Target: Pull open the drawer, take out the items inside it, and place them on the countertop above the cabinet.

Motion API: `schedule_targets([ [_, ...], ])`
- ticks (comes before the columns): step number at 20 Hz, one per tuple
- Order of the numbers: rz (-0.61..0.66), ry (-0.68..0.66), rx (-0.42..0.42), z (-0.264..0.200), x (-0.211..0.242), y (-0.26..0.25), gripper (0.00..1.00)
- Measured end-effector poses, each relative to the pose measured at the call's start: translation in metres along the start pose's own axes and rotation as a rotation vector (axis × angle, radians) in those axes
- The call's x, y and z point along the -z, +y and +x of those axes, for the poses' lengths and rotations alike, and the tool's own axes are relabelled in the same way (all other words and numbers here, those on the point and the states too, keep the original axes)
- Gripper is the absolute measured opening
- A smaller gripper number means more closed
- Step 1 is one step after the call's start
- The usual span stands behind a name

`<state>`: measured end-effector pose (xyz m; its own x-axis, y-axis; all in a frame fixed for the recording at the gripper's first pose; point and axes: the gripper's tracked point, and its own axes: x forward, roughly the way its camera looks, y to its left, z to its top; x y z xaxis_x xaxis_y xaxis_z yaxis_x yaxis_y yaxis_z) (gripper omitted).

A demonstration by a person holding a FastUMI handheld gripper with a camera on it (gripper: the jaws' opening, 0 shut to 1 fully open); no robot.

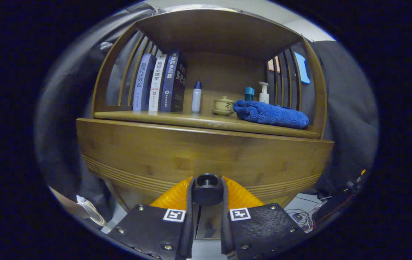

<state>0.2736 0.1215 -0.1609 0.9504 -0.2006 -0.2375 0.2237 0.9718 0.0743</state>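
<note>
A wooden cabinet fills the space ahead, with a wide drawer front [177, 151] facing me. A round dark knob [207, 189] sticks out of the drawer's lower middle. My gripper [207, 187] is shut on that knob, one finger pressing each side. The drawer front looks flush with the cabinet. What lies inside it is hidden. Above the drawer runs the wooden countertop [155, 116].
On the countertop stand three books [159, 83], a small white bottle [196, 97], a lidded ceramic cup [223, 105], a folded blue towel [271, 113], a teal container [249, 94] and a pump bottle [264, 93]. Cables [303, 216] lie on the floor at the right.
</note>
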Motion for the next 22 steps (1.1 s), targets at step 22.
schedule_targets([
  [22,0.023,0.121,-0.058,-0.088,0.021,0.002,0.3],
])
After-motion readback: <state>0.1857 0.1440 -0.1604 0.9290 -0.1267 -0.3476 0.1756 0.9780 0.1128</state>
